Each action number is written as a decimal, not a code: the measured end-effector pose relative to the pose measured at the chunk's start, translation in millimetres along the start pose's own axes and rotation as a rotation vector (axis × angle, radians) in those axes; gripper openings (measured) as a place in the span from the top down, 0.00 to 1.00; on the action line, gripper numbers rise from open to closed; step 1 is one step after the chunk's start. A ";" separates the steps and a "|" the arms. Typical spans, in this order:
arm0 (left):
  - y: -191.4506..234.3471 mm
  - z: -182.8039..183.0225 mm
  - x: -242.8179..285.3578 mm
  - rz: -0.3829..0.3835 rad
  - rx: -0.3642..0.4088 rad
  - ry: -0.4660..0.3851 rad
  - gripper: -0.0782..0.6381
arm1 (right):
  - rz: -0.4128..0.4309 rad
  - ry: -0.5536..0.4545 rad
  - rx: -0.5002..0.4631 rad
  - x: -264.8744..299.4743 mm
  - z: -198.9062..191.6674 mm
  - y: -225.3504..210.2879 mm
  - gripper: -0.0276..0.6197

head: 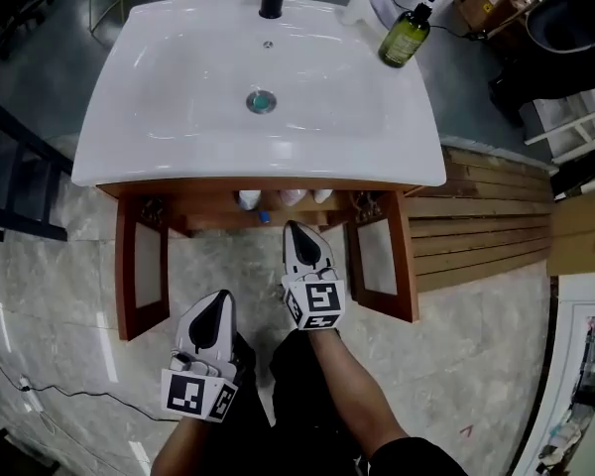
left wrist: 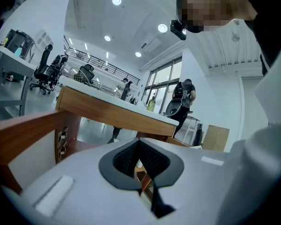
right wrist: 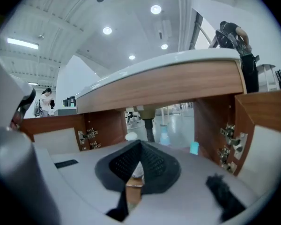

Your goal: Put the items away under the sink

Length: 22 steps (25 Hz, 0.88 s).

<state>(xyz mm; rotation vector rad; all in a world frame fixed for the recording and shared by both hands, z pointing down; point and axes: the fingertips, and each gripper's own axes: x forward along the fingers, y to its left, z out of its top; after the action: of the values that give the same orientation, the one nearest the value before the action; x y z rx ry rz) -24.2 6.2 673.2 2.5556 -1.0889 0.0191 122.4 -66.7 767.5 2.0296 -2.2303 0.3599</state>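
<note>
Round ceiling lights lit the room brightly and evenly, leaving a soft sheen on the white sink and a dim shadow in the cabinet beneath it. Both gripper views bulged with wide-angle distortion, darkened to black at the corners, and blurred whatever lay closest to the lens.

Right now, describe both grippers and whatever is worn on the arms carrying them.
The left gripper and right gripper match. Each has a smooth white shell that tapers to a point, and black textured pads in a dark teardrop-shaped surround. Each has a white cube at the rear printed with black square markers. No cables show. The right arm wears a short black sleeve. No sleeve shows on the left arm.
</note>
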 end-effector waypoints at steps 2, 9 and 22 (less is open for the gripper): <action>-8.7 21.5 -2.4 0.010 0.000 0.026 0.88 | -0.003 0.041 0.019 -12.6 14.2 1.1 0.93; -46.0 99.0 -27.5 0.045 0.020 0.064 0.88 | -0.005 0.140 0.042 -73.8 85.7 14.4 0.94; -135.5 222.8 -101.4 0.043 0.036 0.109 0.88 | 0.003 0.227 0.051 -209.2 221.8 50.3 0.94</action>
<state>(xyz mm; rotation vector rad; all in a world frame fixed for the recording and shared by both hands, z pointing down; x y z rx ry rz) -28.9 89.0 406.0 2.5297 -1.1117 0.1889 112.3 85.6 498.8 1.9002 -2.1081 0.6195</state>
